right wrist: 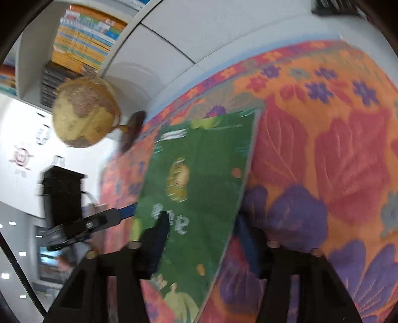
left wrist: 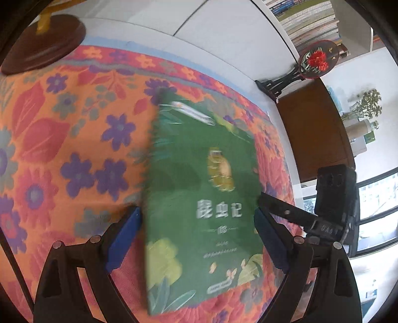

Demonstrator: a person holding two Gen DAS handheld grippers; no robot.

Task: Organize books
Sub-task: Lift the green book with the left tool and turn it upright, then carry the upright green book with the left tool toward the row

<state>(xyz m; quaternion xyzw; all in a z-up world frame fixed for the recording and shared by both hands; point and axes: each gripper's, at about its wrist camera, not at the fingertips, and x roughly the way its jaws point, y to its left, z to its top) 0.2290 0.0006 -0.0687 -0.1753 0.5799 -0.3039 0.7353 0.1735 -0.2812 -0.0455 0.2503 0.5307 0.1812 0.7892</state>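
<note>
A green book [left wrist: 199, 174] with white title characters lies on the floral tablecloth [left wrist: 62, 149]. My left gripper [left wrist: 199, 223] hovers over its lower half, open wide, a blue pad to either side of the cover. The right gripper [left wrist: 276, 206] reaches the book's right edge there. In the right wrist view the same book [right wrist: 199, 161] looks tilted, its right edge lifted off the cloth. My right gripper [right wrist: 201, 233] straddles that edge, one dark finger over the cover and the other beside or under it, with a gap still showing. A blue finger [right wrist: 128, 210] of the left gripper meets the book's far edge.
A globe [right wrist: 84, 111] on a round wooden base [left wrist: 42, 44] stands at the table's corner. White shelves behind hold stacked books [right wrist: 84, 44] [left wrist: 308, 22]. A round black fan ornament [left wrist: 316, 59] with red flowers and a plant [left wrist: 365, 111] sit to the right.
</note>
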